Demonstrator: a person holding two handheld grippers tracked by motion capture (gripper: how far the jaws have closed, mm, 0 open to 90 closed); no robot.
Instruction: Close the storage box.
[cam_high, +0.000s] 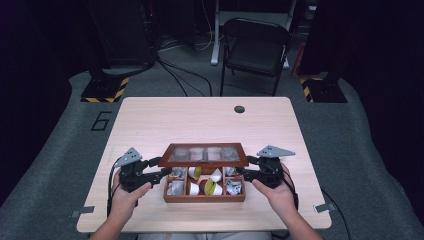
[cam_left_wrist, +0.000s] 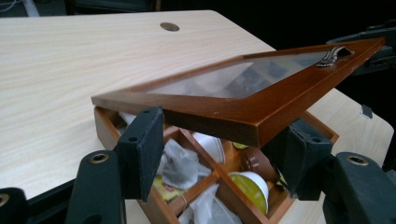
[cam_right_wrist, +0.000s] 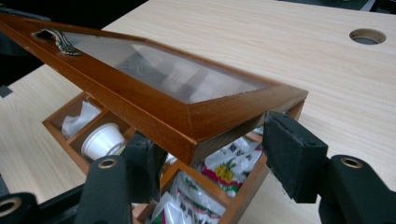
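Two grippers, one at each short end of a wooden box (cam_high: 204, 196) that sits near the table's (cam_high: 210, 120) front edge, about midway along it. Box's long axis runs left-right, so each hand has its own end; neither is nearer. Glass lid (cam_high: 206, 155) is tilted up, hinged along the far side, front edge raised. Left gripper (cam_high: 161, 167) has its jaws part open astride the lid's left front corner (cam_left_wrist: 233, 122); pads seem to flank the wood, but a firm pinch cannot be confirmed. Right gripper (cam_high: 244, 170) likewise, part open around the right front corner (cam_right_wrist: 210, 126), far pad close against the lid's side. Metal handle (cam_right_wrist: 56, 39) at the middle of the lid's front rail. Compartments hold cups (cam_right_wrist: 100, 139) and sachets (cam_right_wrist: 224, 168); sachet print is coloured but unreadable. The floor shows a painted "6" (cam_high: 101, 121) off the table's far-left corner.
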